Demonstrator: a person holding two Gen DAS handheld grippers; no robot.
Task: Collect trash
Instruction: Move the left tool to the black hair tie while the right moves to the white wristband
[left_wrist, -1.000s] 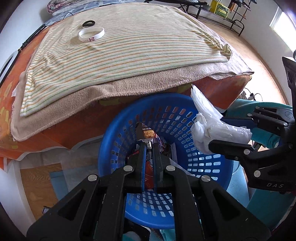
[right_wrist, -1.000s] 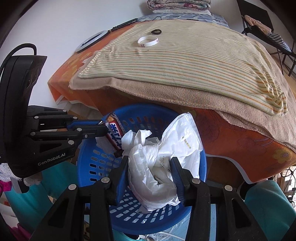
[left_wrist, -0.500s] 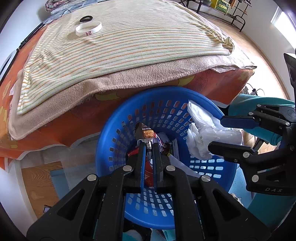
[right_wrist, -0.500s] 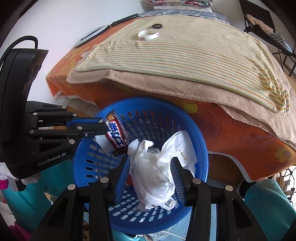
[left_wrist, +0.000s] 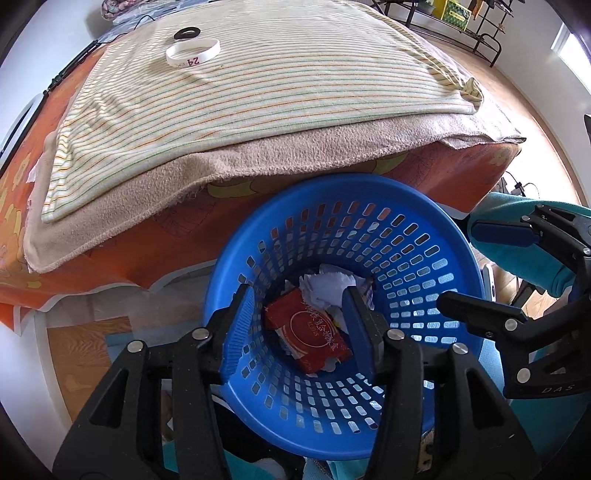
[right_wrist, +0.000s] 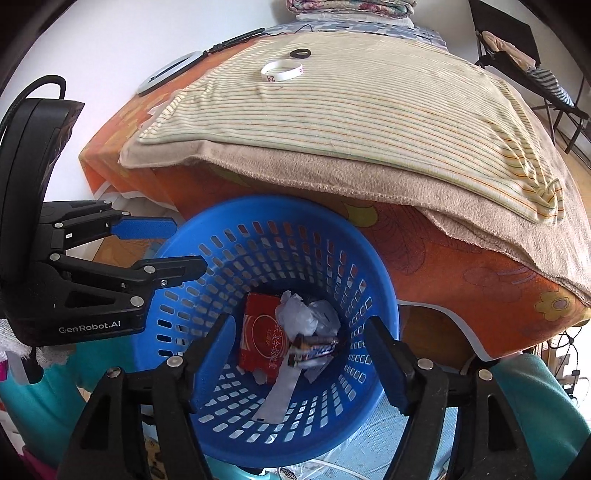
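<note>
My left gripper (left_wrist: 299, 332) and right gripper (right_wrist: 301, 363) hung over the round blue perforated plastic basket (right_wrist: 373, 273), jaws spread and empty. The red wrapper (right_wrist: 258, 336), crumpled white bag (right_wrist: 306, 314) and dark candy wrapper (right_wrist: 314, 349) lay at its bottom. I judged the drop done; next, I'd seek more trash.

Trash in blue basket (right_wrist: 373, 280) between spread jaws
</note>
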